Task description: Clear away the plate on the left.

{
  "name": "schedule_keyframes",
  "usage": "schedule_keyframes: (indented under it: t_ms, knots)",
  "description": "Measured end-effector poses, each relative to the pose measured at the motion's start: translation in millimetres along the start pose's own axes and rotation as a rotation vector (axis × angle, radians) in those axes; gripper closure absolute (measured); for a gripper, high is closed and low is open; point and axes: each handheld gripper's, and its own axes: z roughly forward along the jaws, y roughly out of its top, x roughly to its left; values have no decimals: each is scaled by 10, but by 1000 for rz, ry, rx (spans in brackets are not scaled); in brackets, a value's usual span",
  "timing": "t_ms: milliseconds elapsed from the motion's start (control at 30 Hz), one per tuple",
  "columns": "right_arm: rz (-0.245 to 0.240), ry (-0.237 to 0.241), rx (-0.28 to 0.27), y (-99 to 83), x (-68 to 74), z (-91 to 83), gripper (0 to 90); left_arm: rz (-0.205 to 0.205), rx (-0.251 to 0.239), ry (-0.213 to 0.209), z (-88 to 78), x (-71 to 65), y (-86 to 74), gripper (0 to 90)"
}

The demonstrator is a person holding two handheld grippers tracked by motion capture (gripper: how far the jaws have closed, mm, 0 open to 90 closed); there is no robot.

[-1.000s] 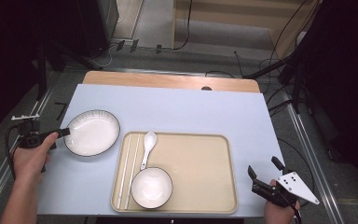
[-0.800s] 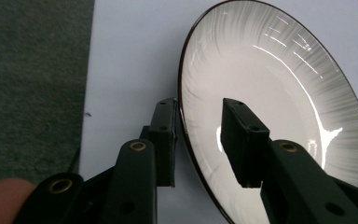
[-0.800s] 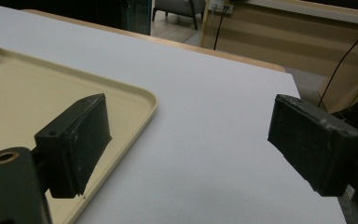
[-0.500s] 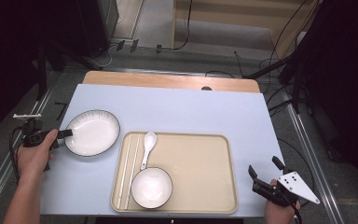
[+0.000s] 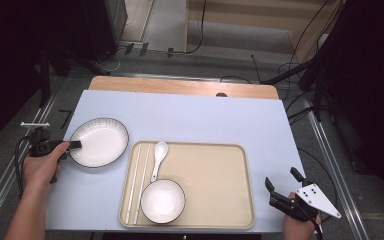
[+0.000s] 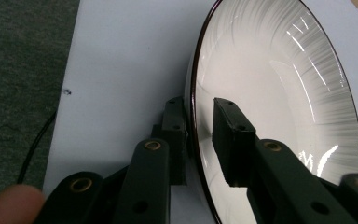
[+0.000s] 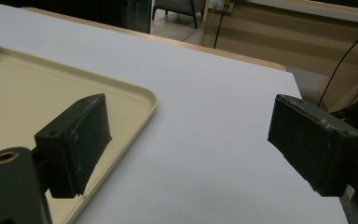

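White plate w/ dark rim sits at left-centre of the high view on the pale blue table, just left of the beige tray; the left gripper straddles its near rim, one jaw under and one over, w/ a small gap still showing, so not clamped. Tray holds a white bowl at its lower left, a spoon above it & chopsticks along the left edge. Right gripper at lower right of the high view, jaws spread wide, holding nothing, above bare table beside the tray corner.

Fixed overhead forward-down view; two close jaw-level views; shared tray
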Motion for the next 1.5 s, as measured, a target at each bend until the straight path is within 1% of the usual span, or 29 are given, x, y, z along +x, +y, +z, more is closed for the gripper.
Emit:
schedule_keyframes:
  t_ms: [67, 133, 167, 200, 267, 300, 333, 367, 400, 500, 633, 733, 800, 933, 1067, 1167, 1233, 1267, 1333, 1467, 1500]
  knots:
    - [-1, 1, 1, -1, 2, 4, 134, -12, 3, -1, -7, 1, 3, 772]
    - [0, 3, 3, -1, 11, 5, 134, -35, 1, -38, -17, 28, 1, 804]
    - [3, 5, 5, -2, 14, 7, 133, -50, -9, -66, -27, 50, -5, 819]
    - [1, 4, 4, -3, 12, 11, 133, -62, -19, -82, -36, 63, -10, 840]
    - [1, 8, 7, -5, 17, 16, 133, -60, -34, -80, -38, 53, -17, 847]
    - [-5, 8, 4, -5, 14, 21, 134, -61, -39, -85, -44, 51, -18, 849]
    - [-2, 10, 5, -5, 14, 20, 133, -66, -45, -99, -50, 50, -15, 854]
    - [1, 7, 4, -5, 11, 17, 134, -63, -59, -100, -53, 38, -13, 857]
    - [2, 5, 3, -5, 5, 13, 133, -60, -62, -91, -56, 24, -13, 858]
    - [8, 2, 2, -10, -15, 2, 133, -54, -74, -88, -66, 10, -18, 858]
    - [5, 0, -1, -8, -14, -2, 133, -26, -81, -86, -112, 13, -22, 858]
    - [3, 1, 0, -8, -12, 2, 133, 1, -115, -103, -175, 1, -25, 854]
    - [6, 1, 2, -8, -9, 3, 133, 8, -134, -115, -220, -2, -30, 854]
    - [3, 4, 3, -5, -1, 7, 133, 25, -154, -119, -304, -30, -29, 855]
    - [3, 6, 4, -6, -1, 12, 133, 42, -172, -127, -363, -86, -24, 855]
    - [3, 6, 4, -5, 6, 12, 133, 54, -182, -143, -400, -135, -23, 855]
    - [3, 7, 5, -6, 3, 15, 133, 56, -188, -160, -415, -174, -26, 855]
    - [3, 7, 6, -6, 5, 16, 133, 63, -187, -166, -423, -187, -25, 855]
    - [-2, 7, 5, -8, 7, 19, 133, 69, -194, -183, -446, -246, -24, 855]
    - [6, -2, 10, -30, -2, 11, 133, 102, -194, -198, -480, -330, -7, 857]
    - [5, -2, 13, -30, -7, 14, 134, 104, -194, -200, -486, -353, -6, 857]
